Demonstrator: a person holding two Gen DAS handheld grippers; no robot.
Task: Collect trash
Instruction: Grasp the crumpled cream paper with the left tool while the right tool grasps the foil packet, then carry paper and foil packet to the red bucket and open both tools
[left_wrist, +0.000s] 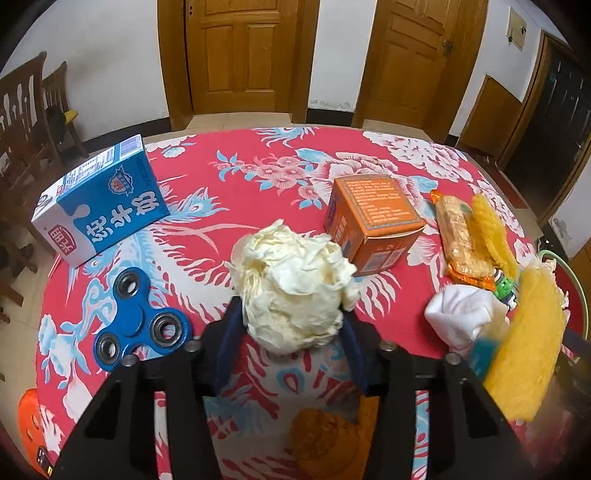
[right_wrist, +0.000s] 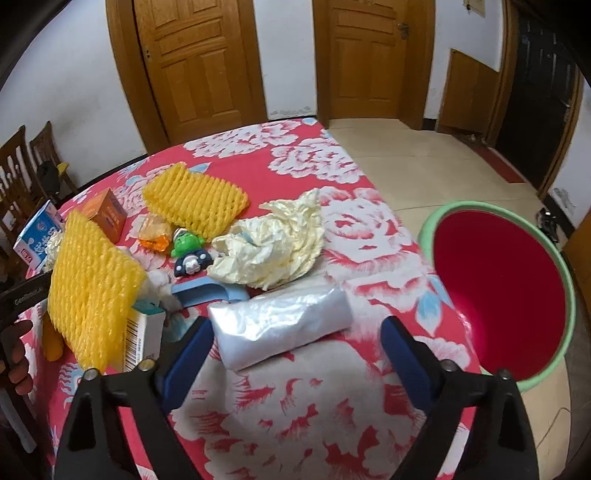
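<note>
You're mid-pickup: left gripper (left_wrist: 291, 325) pinching the crumpled cream paper wad (left_wrist: 291, 288) on the red floral tablecloth (left_wrist: 258, 177), right gripper (right_wrist: 295, 339) spread w/ the clear plastic bag roll (right_wrist: 280, 325) between jaws, unpinched; next, prob close right, carry both to the red green-rimmed bin (right_wrist: 498, 288).

Table (left_wrist: 258, 155): red floral cloth, cluttered. Landmark = orange box (left_wrist: 373, 221), mid-table.
- Left of box, at the table edge: blue-white milk carton (left_wrist: 99, 206). Nearer the camera than the carton: blue fidget spinner (left_wrist: 142, 317).
- Just in front of box: crumpled cream paper wad (left_wrist: 295, 291), overlapping its near corner.
- Right of box: orange snack wrapper (left_wrist: 461, 240), 2 yellow foam nets (right_wrist: 195, 203) (right_wrist: 90, 291), green toy figure (right_wrist: 186, 245), a second crumpled cream paper (right_wrist: 273, 243).
- Farther right and nearer: clear plastic bag (right_wrist: 280, 325), flat on the cloth.
</note>
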